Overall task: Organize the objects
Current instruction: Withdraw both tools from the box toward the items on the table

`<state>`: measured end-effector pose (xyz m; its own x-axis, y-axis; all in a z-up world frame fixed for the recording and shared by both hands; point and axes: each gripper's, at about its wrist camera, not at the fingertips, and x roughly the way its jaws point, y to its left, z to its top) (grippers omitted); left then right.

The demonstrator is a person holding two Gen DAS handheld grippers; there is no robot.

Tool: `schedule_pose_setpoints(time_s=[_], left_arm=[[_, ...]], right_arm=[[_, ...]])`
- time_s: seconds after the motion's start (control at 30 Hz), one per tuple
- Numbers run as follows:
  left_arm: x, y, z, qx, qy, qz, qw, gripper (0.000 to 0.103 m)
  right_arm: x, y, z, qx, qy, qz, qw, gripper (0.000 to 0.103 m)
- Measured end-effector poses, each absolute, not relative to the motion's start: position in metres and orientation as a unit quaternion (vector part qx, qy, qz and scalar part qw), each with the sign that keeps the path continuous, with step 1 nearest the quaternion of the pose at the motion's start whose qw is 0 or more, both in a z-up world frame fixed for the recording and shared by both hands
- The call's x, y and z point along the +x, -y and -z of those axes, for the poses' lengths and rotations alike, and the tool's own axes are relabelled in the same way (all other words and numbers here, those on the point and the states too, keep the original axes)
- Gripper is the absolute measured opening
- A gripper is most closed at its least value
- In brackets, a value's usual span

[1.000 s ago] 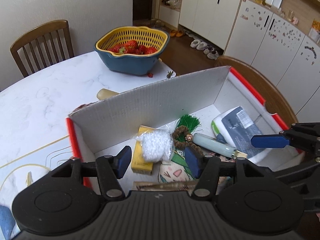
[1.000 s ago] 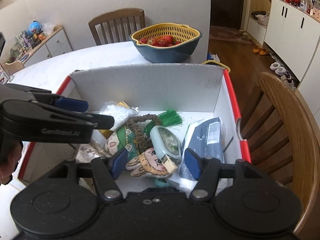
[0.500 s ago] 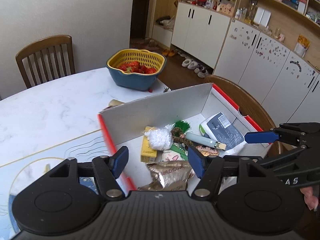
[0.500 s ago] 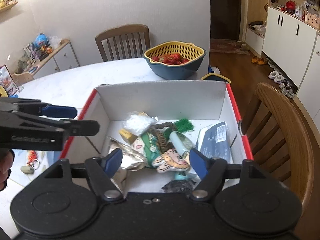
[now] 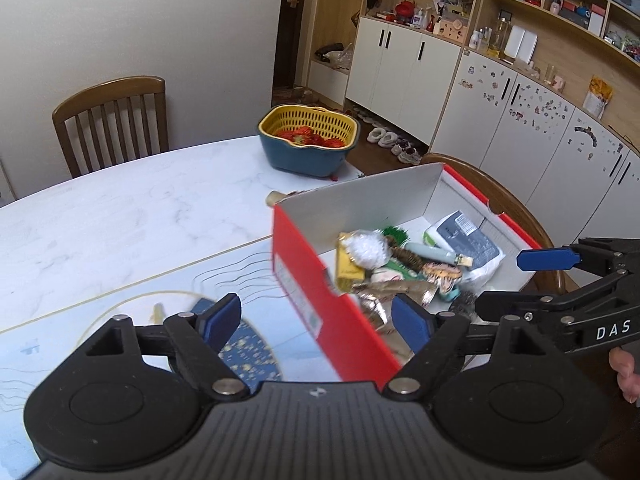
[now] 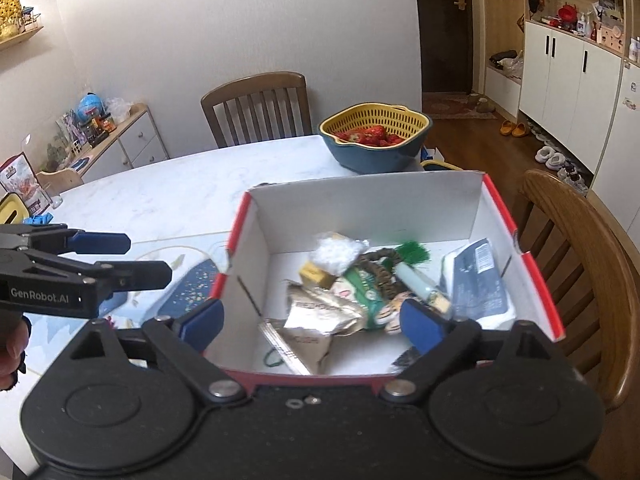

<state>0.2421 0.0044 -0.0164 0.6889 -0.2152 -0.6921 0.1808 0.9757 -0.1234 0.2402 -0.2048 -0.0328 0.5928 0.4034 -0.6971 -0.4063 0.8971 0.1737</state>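
A red-and-white cardboard box (image 5: 304,280) (image 6: 360,208) stands on the table near its right edge. Inside lie several items: a white bead bag (image 6: 336,254), a green tassel (image 6: 414,252), a pale green tube (image 6: 420,288), a blue-grey pack (image 6: 476,280) and a gold foil packet (image 6: 316,320). My left gripper (image 5: 316,320) (image 6: 148,256) hovers outside the box's left wall, jaws opening, nothing held. My right gripper (image 6: 312,322) (image 5: 500,282) hangs over the box's near edge, jaws opening and empty.
A blue and yellow basket of strawberries (image 5: 308,140) (image 6: 376,136) sits at the table's far side. Wooden chairs stand behind the table (image 6: 256,108) and right of the box (image 6: 580,248). A pale mat with a blue patch (image 5: 244,352) lies left of the box. White cupboards (image 5: 540,152) line the right wall.
Both grippers have pulled back and up, away from the box's contents. Both pairs of jaws have spread wider. The left gripper now sits outside the box's left wall.
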Motion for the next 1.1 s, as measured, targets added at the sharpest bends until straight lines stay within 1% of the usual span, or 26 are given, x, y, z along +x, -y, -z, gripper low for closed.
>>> schedule_pose_setpoints(time_s=[0.2,0.27,0.53,0.9,1.1], left_arm=[[0.230,-0.033,0.014,-0.029,-0.370,0.118,0.921,0.093],[0.225,-0.043,0.014,-0.030,-0.367,0.123,0.922,0.100],[0.204,-0.089,0.026,-0.034,-0.356,0.122,0.926,0.102],[0.174,-0.145,0.062,-0.030,-0.372,0.095,0.923,0.103],[0.160,-0.152,0.090,-0.008,-0.382,0.086,0.920,0.103]], right_arm=[[0.223,0.183,0.032,0.000,-0.384,-0.223,0.896,0.096],[0.219,0.176,0.032,0.003,-0.385,-0.223,0.896,0.096],[0.206,0.143,0.038,0.007,-0.393,-0.230,0.890,0.096],[0.195,0.096,0.052,-0.002,-0.411,-0.246,0.878,0.096],[0.193,0.066,0.063,-0.020,-0.427,-0.262,0.865,0.096]])
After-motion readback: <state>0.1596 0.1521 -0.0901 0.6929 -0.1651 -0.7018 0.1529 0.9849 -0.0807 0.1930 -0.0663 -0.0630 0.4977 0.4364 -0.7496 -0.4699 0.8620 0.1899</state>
